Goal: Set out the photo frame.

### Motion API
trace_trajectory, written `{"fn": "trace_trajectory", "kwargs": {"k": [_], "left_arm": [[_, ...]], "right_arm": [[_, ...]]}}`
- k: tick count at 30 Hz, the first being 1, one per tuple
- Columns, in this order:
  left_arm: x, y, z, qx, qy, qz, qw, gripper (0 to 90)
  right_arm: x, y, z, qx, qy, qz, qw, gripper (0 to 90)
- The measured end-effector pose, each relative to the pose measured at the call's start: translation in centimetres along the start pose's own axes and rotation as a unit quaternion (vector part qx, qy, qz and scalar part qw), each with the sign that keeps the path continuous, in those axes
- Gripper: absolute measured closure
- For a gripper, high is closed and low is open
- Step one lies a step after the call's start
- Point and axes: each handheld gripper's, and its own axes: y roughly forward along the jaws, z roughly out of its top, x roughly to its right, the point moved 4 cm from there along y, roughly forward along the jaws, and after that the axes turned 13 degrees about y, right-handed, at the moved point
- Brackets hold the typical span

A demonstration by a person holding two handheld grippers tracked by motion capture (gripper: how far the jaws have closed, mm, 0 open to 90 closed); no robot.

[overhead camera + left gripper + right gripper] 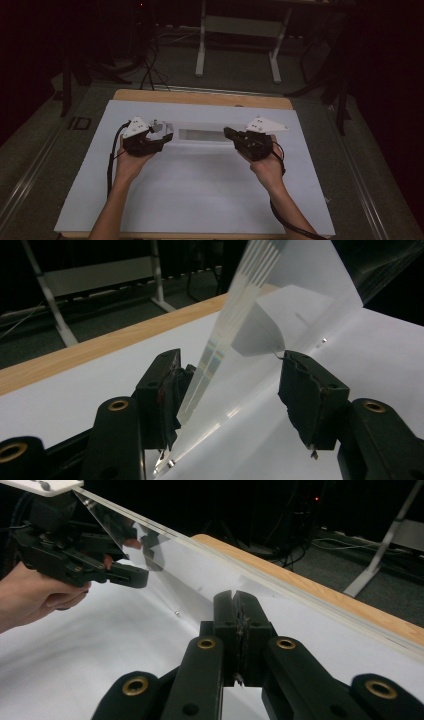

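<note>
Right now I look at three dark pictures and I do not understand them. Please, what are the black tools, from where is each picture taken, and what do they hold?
A person stands at a table covered with a white sheet and holds a hand tool in each hand. Each tool is a gripper with two black jaws.

The high view looks down from above the person. There the left gripper is on the left and the right gripper on the right.

Each of the other two pictures comes from a small camera riding on one gripper, looking along its jaws.

Between the grippers hangs a clear plastic bag, lifted off the sheet. The right gripper is shut on one end of it. At the left gripper the jaws stand apart with the bag between them, touching the left one.
</note>
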Motion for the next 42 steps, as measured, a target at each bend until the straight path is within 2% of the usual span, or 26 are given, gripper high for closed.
{"fn": "trace_trajectory", "kwargs": {"k": [8,14,26,27,42], "left_arm": [[-0.2,0.3,0.2,-0.001,0.007,0.01,0.9999,44.8],[-0.5,0.4,0.4,-0.005,0.006,0.01,0.9999,45.1],[-1.1,0.9,0.6,-0.005,0.004,0.014,0.9999,45.7],[-1.1,1.0,0.6,-0.004,0.004,0.016,0.9999,45.8],[-2.0,1.7,0.8,-0.001,-0.006,0.018,0.9998,46.0]], "right_arm": [[0.8,0.3,0.1,-0.007,-0.006,-0.017,0.9998,84.4],[1.5,0.4,-0.3,-0.014,-0.006,-0.029,0.9995,81.2],[3.6,0.1,-1.4,-0.026,-0.007,-0.05,0.9984,74.6],[4.2,0.0,-1.6,-0.028,-0.006,-0.06,0.9978,72.8],[7.6,-1.0,-2.5,-0.024,0.022,-0.097,0.9948,63.0]]}}
